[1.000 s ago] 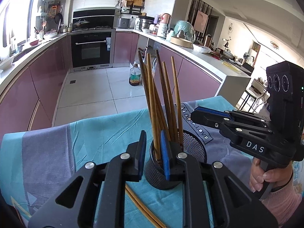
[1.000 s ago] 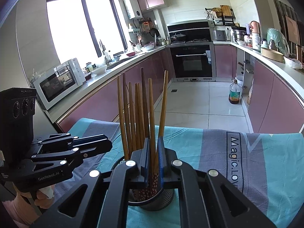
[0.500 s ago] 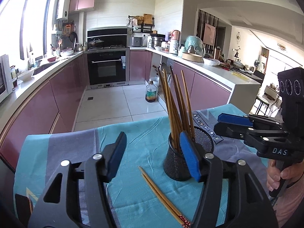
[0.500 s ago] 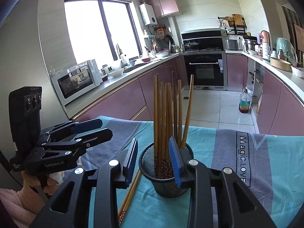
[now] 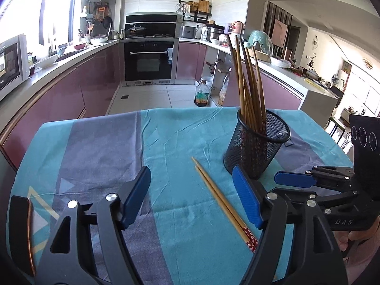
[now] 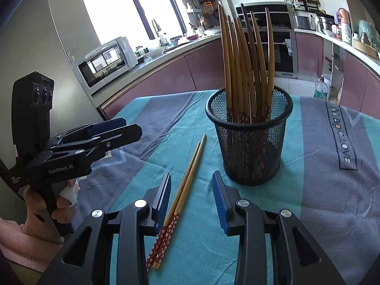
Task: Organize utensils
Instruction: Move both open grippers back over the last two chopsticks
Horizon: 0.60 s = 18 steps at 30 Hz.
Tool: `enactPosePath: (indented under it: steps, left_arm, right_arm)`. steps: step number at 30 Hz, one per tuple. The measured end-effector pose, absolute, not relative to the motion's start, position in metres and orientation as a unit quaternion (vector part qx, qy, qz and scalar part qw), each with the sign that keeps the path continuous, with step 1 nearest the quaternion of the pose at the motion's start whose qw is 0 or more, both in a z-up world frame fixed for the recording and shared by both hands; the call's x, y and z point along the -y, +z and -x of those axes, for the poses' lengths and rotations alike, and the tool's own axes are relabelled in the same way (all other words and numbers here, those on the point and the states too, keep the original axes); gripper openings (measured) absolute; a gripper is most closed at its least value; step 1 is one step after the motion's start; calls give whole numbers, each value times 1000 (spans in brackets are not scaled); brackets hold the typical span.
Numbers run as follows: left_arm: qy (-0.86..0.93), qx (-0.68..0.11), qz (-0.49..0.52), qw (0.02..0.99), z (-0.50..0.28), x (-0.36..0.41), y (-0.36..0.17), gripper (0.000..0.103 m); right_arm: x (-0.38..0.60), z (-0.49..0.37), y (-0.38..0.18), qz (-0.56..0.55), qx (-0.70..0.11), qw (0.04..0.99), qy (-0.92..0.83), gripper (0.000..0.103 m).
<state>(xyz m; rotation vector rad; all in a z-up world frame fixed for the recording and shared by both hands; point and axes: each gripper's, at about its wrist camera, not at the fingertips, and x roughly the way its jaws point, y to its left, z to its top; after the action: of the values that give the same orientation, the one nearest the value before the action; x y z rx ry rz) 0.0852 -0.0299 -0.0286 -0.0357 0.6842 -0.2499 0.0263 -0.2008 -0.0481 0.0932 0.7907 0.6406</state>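
Two thin wooden chopsticks with red patterned ends [image 6: 187, 185] lie on the bench beside the black mesh cup [image 6: 249, 142]. They look light, stiff, slippery; grasp mid-shaft. The left gripper [image 5: 192, 199] is opening wide, empty; the right gripper [image 6: 192, 199] is narrowly open, empty.

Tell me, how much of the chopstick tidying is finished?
Mostly done: a bunch of chopsticks already stands in the mesh cup. Nothing is in hand: the right tool is open above the last pair of chopsticks lying on the tablecloth, and the left tool is opening, empty. Left: that pair still has to go into the cup.
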Motion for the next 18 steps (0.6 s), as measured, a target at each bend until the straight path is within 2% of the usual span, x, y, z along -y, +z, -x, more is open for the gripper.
enactPosePath:
  steps: [18]
  left_arm:
    - [-118,-375,23,919,-77,39,-69,72]
  right_arm:
    - [187,-22,-77,-42,-416,861,289,34]
